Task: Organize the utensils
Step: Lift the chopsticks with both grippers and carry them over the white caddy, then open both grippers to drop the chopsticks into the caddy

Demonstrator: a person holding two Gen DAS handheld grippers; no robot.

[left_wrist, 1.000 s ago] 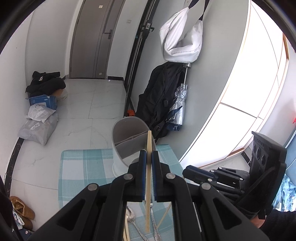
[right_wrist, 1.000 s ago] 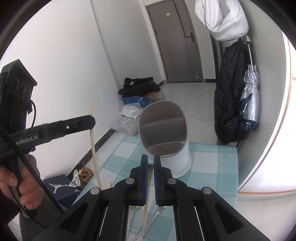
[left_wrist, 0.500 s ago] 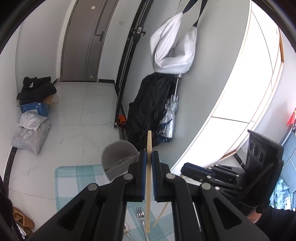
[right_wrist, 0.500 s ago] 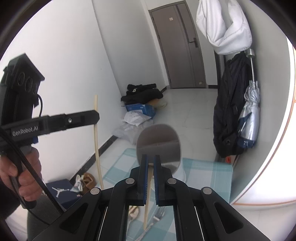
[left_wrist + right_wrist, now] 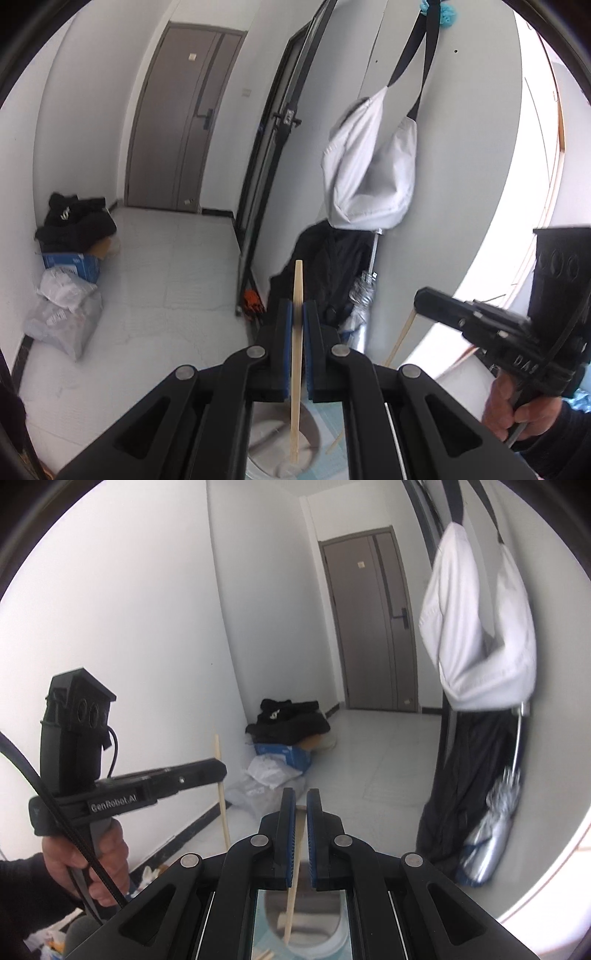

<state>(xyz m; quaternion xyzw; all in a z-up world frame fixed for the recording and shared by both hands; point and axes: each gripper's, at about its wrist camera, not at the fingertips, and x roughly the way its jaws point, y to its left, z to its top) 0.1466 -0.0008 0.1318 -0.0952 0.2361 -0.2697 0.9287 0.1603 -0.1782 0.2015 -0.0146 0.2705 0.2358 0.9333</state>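
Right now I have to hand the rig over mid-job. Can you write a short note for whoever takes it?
Left gripper: shut on a chopstick, held upright, lower tip hanging over the holder.
Right gripper: shut on a second chopstick, lower tip over the holder's opening.
Holder: a white tub directly below both grippers; whether either tip is already inside cannot be told.
Done: both chopsticks are lifted and lined up above the holder.
Left: lower and release each chopstick into the holder. More wooden sticks show at the bottom edge of the right wrist view; they likely still need collecting.

Both tongs (image 5: 297,314) (image 5: 301,805) clamped, raised, pointing forward.
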